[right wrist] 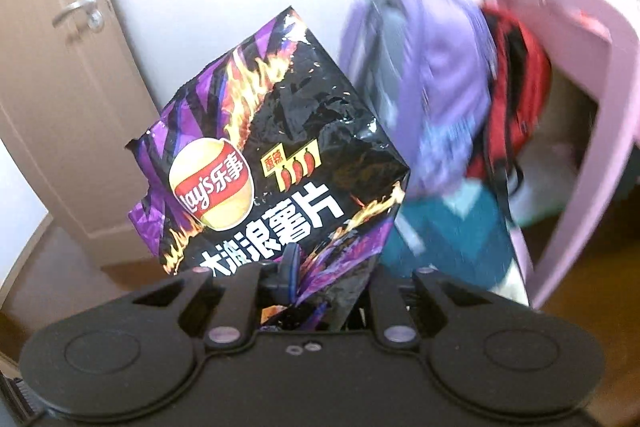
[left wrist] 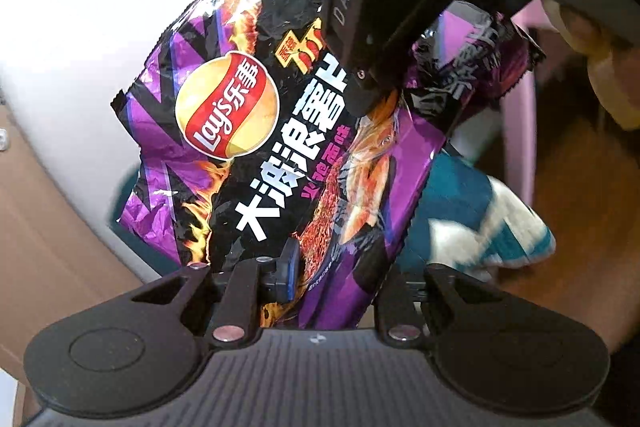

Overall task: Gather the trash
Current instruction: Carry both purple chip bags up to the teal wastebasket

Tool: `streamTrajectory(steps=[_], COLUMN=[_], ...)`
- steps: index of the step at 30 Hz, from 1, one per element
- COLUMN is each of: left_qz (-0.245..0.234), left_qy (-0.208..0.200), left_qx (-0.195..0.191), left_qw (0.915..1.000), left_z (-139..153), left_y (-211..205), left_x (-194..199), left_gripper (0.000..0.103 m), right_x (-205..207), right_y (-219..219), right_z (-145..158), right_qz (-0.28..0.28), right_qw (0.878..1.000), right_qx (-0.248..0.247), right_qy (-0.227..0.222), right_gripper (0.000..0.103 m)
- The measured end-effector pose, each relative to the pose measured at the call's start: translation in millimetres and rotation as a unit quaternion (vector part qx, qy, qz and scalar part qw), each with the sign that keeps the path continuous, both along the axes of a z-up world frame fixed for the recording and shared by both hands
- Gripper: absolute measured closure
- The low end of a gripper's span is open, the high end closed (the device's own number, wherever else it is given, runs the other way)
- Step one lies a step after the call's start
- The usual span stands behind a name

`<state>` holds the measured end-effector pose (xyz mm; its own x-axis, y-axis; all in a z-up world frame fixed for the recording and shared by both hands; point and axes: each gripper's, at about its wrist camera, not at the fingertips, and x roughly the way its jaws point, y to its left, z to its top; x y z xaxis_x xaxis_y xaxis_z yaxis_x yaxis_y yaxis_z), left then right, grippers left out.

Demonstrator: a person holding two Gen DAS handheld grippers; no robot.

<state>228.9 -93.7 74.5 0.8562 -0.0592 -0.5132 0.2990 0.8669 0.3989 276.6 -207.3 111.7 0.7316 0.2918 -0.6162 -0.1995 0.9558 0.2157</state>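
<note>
Setting: indoor room seen through two fisheye cameras, one on each gripper I hold; pale wall behind, wooden floor below
Left gripper (left wrist: 320,279): my fingers are pinched nearly together on the lower edge of a crisp bag (left wrist: 256,155); the foil runs down between them at 6 o'clock in the left view
Right gripper (right wrist: 316,279): fingers likewise narrow, clamped on the bag's (right wrist: 276,167) bottom edge at 6 o'clock in its own view; from the left camera the right gripper's (left wrist: 372,95) black body enters from 1 o'clock and bites the bag's upper right part
Crisp bag: purple and black foil with flames, a red and yellow logo and white lettering; crumpled, looks emptied; held in the air between both grippers, clear of floor and furniture
Surroundings: beige door (right wrist: 68,75) with a handle at 9 o'clock; pink furniture frame (right wrist: 580,75) at 3 o'clock, lilac and red cloth draped beside it; teal and white fabric (left wrist: 472,211) at 4 o'clock, blurred
Progress: I judge the pickup done, since the bag hangs in my grip; no bin or rubbish sack shows in either view, so carrying and dropping it remain; whether other litter is left I cannot tell
</note>
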Motion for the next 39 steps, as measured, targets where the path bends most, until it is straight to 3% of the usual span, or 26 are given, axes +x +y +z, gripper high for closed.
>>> streamTrajectory(steps=[7,10,14,19,22,24,26,28,33,35,39], left_qz=[0.027,0.038,0.036,0.025,0.021,0.015,0.01,0.012,0.003,0.004,0.01], left_qy=[-0.032,-0.03,-0.005,0.034,0.041,0.057,0.063,0.058,0.076,0.079,0.092], left_qx=[-0.03,-0.038,-0.051,-0.051,-0.046,-0.047,-0.053,-0.063,-0.128,-0.157,-0.222], left_qw=[0.9987,0.9981,0.998,0.9978,0.9979,0.9972,0.9965,0.9963,0.9888,0.9844,0.9707], left_z=[56.9,64.3,53.0,31.4,14.2,0.0,-6.5,-10.9,-14.1,-8.6,4.9], left_y=[7.2,4.0,-1.3,1.6,4.8,3.9,8.8,14.4,45.3,57.9,96.0], left_x=[10.4,13.3,19.9,13.8,5.3,15.5,23.1,27.9,37.6,38.9,35.8], left_gripper=[0.084,0.084,0.084,0.084,0.079,0.069,0.049,0.041,0.04,0.035,0.035], right_x=[48.3,74.4,107.9,151.4,178.2,193.6,205.4,216.0,241.2,249.5,253.1], right_y=[44.1,61.8,88.0,113.1,123.6,128.6,134.4,139.0,146.3,151.7,164.4], right_z=[75.4,99.9,120.2,102.4,84.0,72.4,62.3,54.6,28.6,17.3,-6.5], right_qz=[0.012,0.013,0.011,0.013,0.014,0.015,0.013,0.005,0.0,0.002,0.017], right_qw=[0.997,0.996,0.995,0.995,0.996,0.996,0.996,0.995,0.996,0.996,0.994], right_qx=[-0.021,-0.028,-0.037,-0.062,-0.067,-0.071,-0.079,-0.086,-0.086,-0.09,-0.111], right_qy=[-0.07,-0.086,-0.09,-0.077,-0.061,-0.053,-0.05,-0.048,-0.024,-0.013,0.004], right_gripper=[0.09,0.09,0.09,0.09,0.09,0.09,0.091,0.091,0.089,0.089,0.088])
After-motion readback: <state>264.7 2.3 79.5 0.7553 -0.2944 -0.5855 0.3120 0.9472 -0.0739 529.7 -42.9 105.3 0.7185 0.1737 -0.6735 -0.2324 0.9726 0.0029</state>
